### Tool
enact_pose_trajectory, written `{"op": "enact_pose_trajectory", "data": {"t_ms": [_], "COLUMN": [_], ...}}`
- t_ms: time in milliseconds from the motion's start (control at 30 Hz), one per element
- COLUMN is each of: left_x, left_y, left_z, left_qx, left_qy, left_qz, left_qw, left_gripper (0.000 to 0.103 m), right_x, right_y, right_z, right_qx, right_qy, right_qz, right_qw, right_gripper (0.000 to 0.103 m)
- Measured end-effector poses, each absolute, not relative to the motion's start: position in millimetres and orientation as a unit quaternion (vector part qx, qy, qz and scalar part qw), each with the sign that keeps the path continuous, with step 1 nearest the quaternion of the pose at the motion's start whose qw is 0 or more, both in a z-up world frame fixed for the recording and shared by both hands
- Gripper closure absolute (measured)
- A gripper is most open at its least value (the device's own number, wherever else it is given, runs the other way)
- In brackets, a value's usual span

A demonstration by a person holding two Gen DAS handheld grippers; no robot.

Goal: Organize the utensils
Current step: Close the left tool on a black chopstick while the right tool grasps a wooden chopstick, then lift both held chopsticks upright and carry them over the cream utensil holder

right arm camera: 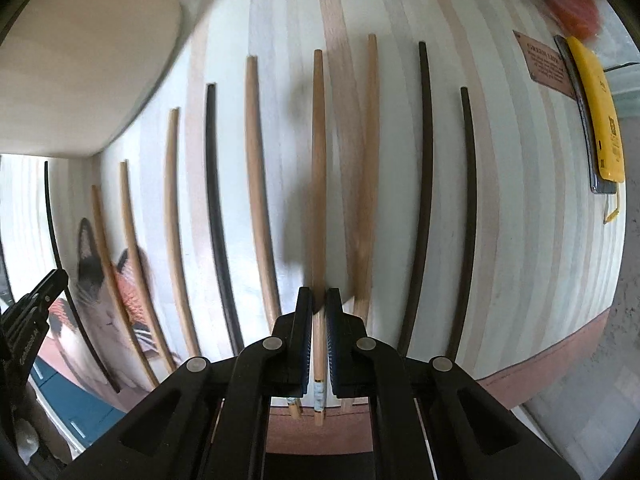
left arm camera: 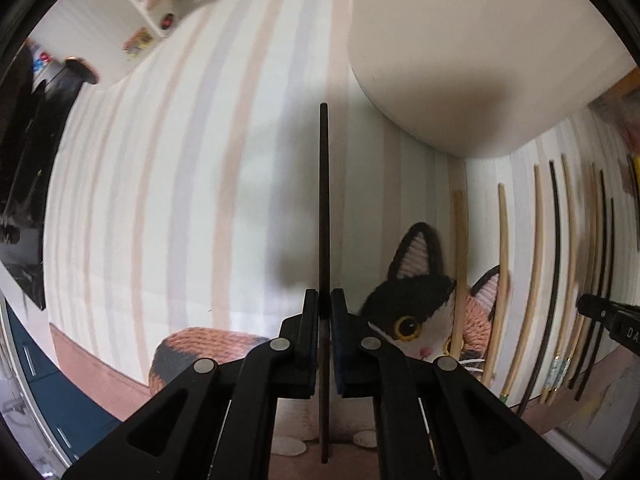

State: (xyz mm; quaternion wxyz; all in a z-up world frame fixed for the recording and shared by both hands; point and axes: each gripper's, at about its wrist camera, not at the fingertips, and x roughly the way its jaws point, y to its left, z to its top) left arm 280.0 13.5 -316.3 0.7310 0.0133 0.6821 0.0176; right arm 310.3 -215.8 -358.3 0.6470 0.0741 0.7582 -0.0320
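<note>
Left gripper (left arm camera: 324,300) pinching dark chopstick (left arm camera: 324,200), right gripper (right arm camera: 319,300) clamped around wooden chopstick (right arm camera: 318,184) on striped cloth (right arm camera: 520,240)

Each wrist camera looks forward along its gripper, close above a striped cloth (left arm camera: 180,200); both views share the cat mat (left arm camera: 416,304) and chopstick row (right arm camera: 256,184).

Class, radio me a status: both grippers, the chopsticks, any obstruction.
Left gripper shut on dark chopstick. Right gripper shut on wooden chopstick. Other chopsticks lie close alongside; white container nearby.
</note>
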Motion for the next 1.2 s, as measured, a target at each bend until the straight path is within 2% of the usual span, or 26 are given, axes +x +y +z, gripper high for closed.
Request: {"op": "enact_pose_trajectory", "data": {"t_ms": [367, 700, 967, 1200], "left_x": [249.1, 241.1, 241.2, 250.4], "left_y": [48.2, 47.3, 52.7, 52.4], "left_z": [-248.9, -195.4, -147.5, -83.7], "left_qx": [-0.004, -0.018, -0.028, -0.034], "left_qy": [0.616, 0.554, 0.501, 0.446], "left_qz": [0.046, 0.061, 0.066, 0.062], "left_qw": [0.786, 0.830, 0.862, 0.892], "left_gripper": [0.100, 0.100, 0.100, 0.100], "right_x": [282.8, 257.2, 269.7, 304.2], "right_y": [-232.5, -221.9, -212.2, -203.4], "right_z": [-281.8, -244.8, -204.6, -131.3], "right_qx": [0.078, 0.086, 0.093, 0.098], "right_qy": [0.684, 0.638, 0.595, 0.538], "right_qz": [-0.039, -0.028, -0.007, 0.022], "right_qw": [0.724, 0.764, 0.798, 0.837], "right_gripper": [0.096, 0.096, 0.096, 0.096]}}
